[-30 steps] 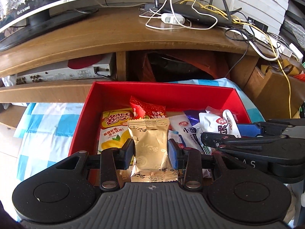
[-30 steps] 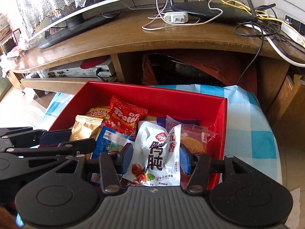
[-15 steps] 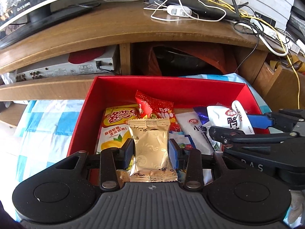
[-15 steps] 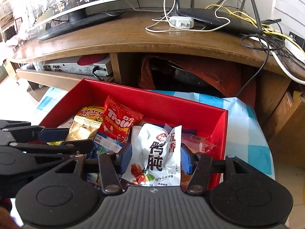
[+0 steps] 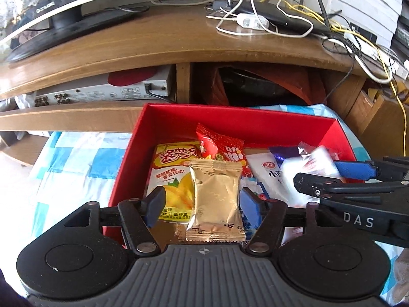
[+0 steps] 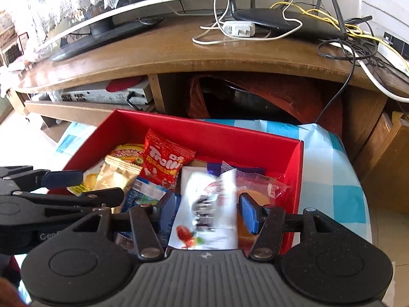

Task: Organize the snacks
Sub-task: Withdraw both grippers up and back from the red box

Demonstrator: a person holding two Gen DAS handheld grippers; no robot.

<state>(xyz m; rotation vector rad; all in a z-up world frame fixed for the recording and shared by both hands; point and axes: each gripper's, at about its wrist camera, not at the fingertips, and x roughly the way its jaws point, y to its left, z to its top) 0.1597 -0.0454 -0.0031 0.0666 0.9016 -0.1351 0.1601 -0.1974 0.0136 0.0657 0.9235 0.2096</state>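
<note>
A red box of snack packets sits on a blue checked cloth. My left gripper is open over the box's near left part; a gold packet stands loose between its fingers. My right gripper is open over the near right part; a white packet, blurred with motion, lies between its fingers. The box also holds a yellow mango packet, a red Trolli packet and several others. Each gripper shows at the edge of the other's view.
A wooden TV stand rises right behind the box, with a monitor, a router and tangled cables on top. A silver player sits on its shelf. A cardboard box stands at right.
Both grippers have opened. The gold packet and the white packet are no longer clamped; the white one is moving. Both cameras have drawn back and up a little.
</note>
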